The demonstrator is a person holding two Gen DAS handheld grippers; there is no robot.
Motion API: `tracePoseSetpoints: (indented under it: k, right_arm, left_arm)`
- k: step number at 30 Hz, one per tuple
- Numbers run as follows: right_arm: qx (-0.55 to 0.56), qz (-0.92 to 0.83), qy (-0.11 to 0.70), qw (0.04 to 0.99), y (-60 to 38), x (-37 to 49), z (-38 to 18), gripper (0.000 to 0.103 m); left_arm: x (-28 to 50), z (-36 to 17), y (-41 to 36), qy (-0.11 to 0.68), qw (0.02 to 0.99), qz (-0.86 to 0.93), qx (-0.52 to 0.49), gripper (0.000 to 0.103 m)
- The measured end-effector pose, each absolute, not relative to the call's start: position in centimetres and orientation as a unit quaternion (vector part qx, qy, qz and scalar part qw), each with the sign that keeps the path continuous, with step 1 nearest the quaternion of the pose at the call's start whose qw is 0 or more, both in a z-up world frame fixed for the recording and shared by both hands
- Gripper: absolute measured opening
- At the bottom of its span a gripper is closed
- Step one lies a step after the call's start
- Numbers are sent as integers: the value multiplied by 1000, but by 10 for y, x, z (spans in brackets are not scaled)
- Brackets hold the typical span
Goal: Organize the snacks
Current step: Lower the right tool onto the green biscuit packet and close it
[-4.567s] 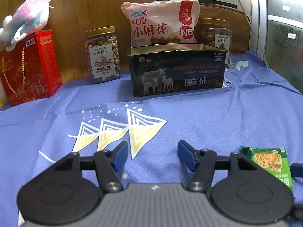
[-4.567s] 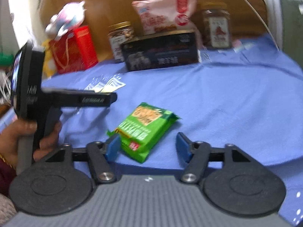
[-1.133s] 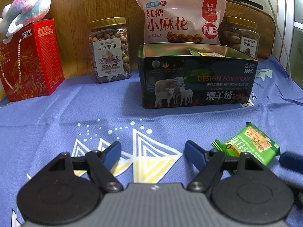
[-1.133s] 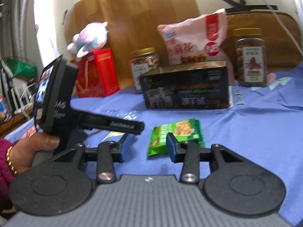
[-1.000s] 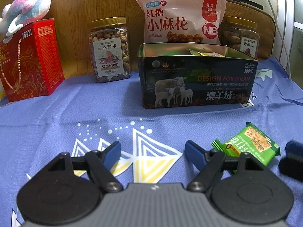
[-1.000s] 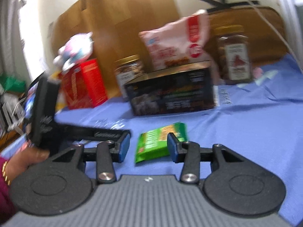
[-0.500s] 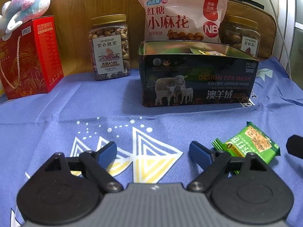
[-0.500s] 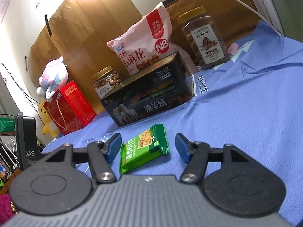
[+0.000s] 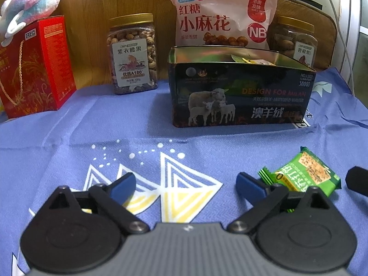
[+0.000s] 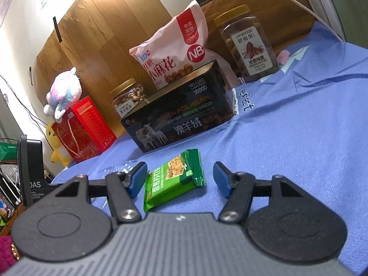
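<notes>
A green cracker packet (image 10: 174,179) lies flat on the blue cloth (image 10: 299,138), between the blue pads of my right gripper (image 10: 180,179), which stands open around it without pressing. The same green cracker packet (image 9: 303,174) shows at the right of the left wrist view, just beyond the right fingertip. My left gripper (image 9: 185,187) hovers over the cloth's triangle print with its jaws opening and nothing between them. The dark open tin (image 9: 239,92) printed with sheep stands behind, with a few wrappers inside; the dark tin (image 10: 181,119) also shows ahead in the right wrist view.
Behind the tin lean a pink snack bag (image 9: 218,20) and a nut jar (image 9: 295,41). Another nut jar (image 9: 133,53) and a red gift box (image 9: 34,64) with a plush toy (image 9: 30,4) stand at the left. The other gripper's handle (image 10: 30,172) is at the left edge.
My right gripper has rolled and its jaws have spread wider, so the green packet now lies between the pads. The left gripper's jaws have widened; it has stayed in place.
</notes>
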State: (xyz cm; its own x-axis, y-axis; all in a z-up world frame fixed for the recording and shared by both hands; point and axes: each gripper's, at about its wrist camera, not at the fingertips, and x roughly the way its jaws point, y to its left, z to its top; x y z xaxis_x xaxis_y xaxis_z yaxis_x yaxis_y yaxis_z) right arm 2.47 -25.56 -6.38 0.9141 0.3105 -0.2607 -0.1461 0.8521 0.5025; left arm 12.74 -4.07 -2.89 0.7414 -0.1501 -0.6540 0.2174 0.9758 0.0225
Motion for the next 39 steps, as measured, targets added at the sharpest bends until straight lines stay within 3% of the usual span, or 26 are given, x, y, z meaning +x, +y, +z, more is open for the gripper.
tracePoseSetpoints:
  k: [34, 39]
  right_arm:
    - [240, 130, 172, 946, -257, 22, -64, 65]
    - [241, 132, 179, 945, -256, 23, -64, 65]
  left_arm:
    - [130, -29, -41, 351, 930, -98, 48, 102]
    - [126, -25, -26, 345, 928, -139, 4, 97]
